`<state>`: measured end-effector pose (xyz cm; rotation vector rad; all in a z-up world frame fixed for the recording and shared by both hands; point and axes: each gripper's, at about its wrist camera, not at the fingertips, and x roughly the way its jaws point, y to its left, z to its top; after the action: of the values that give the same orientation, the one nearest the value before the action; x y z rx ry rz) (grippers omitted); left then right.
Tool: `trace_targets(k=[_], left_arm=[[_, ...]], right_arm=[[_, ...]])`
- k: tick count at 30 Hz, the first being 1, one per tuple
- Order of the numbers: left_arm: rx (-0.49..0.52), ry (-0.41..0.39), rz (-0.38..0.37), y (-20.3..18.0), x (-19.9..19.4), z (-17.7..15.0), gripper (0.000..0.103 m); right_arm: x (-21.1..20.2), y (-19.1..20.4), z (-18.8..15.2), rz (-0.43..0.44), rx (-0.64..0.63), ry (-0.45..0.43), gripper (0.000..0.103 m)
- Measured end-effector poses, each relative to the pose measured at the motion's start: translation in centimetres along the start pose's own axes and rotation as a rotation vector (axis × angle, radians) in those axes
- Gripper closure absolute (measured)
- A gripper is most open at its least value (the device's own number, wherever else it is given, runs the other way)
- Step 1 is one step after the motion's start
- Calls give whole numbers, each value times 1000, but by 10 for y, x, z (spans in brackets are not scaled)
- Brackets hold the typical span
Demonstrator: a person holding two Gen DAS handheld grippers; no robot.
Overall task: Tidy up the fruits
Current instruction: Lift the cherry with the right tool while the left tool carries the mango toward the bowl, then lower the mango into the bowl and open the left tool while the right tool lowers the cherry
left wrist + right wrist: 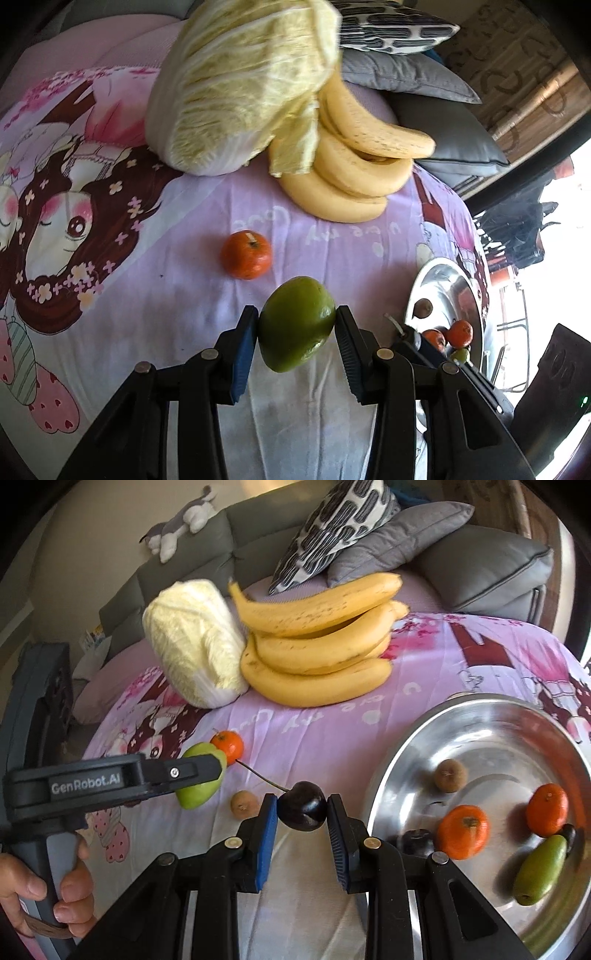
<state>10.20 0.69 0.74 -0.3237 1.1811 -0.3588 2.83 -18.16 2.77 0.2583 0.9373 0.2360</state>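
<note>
Both claws loaded for the steel bowl on the bed: left claw clamps a green fruit mid-body, right claw pinches a dark cherry w/ stem free. One tangerine left on the sheet; bananas and napa cabbage sit behind.

Just right of the right gripper, a polished metal bowl mirrors its fruit. The cherry between ribbed blue pads is glossy; the printed bedsheet ahead is matt cloth.
</note>
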Motion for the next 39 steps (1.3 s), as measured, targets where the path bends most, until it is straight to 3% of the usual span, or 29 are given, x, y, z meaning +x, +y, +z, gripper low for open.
trace_targets(k=[11,27,39], left_arm=[[115,24,-55,-43,3,-11,59],[274,63,-108,-105,23,-31,59],[409,145,-130,-147,51,-57,59]], right_arm=[[-34,-52,7,-77,119,-77,74],[-67,-121,-2,-230,273,-116,74],[-63,-127,-6,-229,266,-83,73]])
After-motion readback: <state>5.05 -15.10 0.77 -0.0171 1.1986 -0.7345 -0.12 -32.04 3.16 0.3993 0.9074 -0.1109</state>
